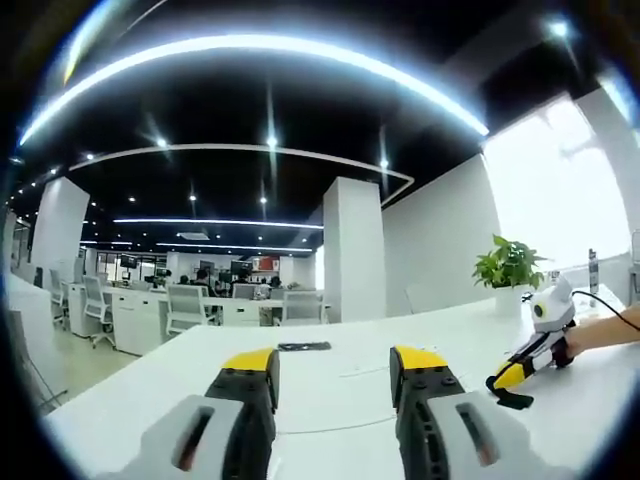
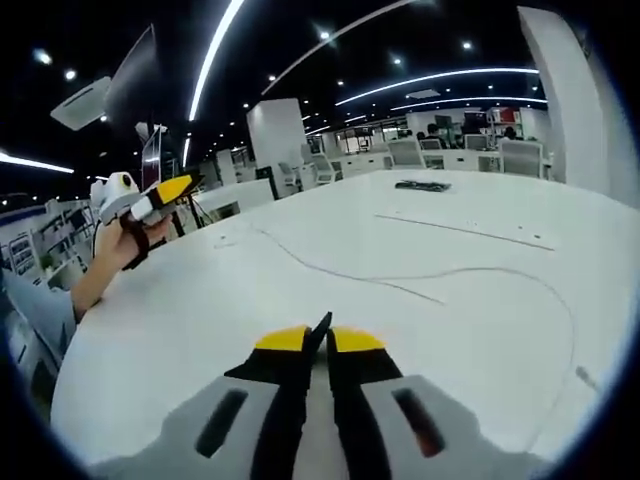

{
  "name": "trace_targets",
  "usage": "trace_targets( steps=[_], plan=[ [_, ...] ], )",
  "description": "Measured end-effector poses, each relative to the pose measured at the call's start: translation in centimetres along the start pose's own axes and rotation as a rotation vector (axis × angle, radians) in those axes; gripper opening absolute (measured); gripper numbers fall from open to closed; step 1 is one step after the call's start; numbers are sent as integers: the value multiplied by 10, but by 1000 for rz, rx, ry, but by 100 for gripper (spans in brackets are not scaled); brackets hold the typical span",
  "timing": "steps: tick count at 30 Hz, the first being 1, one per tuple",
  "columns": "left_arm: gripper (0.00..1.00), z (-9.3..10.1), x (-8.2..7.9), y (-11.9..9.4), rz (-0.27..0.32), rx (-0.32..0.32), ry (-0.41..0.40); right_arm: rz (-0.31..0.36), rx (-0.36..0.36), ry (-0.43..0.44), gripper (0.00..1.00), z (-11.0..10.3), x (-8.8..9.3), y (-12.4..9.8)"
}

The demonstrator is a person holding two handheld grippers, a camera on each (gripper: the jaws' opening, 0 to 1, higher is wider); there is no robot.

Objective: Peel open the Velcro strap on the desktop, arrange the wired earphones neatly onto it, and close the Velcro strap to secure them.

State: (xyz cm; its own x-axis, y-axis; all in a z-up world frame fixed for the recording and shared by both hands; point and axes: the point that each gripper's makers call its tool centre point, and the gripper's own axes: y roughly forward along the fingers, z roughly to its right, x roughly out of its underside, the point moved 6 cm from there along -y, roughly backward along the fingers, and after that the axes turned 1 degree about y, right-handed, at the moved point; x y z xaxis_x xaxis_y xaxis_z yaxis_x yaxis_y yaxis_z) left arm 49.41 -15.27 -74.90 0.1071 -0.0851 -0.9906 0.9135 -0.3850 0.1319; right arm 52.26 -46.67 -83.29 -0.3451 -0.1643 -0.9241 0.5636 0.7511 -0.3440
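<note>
The right gripper (image 2: 318, 340) has its jaws closed with a small dark tip pinched between them, likely the strap, though I cannot tell. The earphone cable (image 2: 420, 278) lies uncoiled on the white surface (image 2: 200, 320) at twelve o'clock. The left gripper (image 1: 333, 368) hangs spread, holding nothing. Coiling and fastening seem left to do.
</note>
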Motion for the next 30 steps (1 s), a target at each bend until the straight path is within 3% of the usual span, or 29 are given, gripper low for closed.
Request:
trace_targets(
  steps=[20, 30],
  plan=[
    [47, 1, 1, 0, 0, 1, 0, 11, -18, -15, 5, -11, 2, -3],
    [47, 2, 2, 0, -15, 7, 8, 19, 6, -14, 5, -11, 1, -6]
  ],
)
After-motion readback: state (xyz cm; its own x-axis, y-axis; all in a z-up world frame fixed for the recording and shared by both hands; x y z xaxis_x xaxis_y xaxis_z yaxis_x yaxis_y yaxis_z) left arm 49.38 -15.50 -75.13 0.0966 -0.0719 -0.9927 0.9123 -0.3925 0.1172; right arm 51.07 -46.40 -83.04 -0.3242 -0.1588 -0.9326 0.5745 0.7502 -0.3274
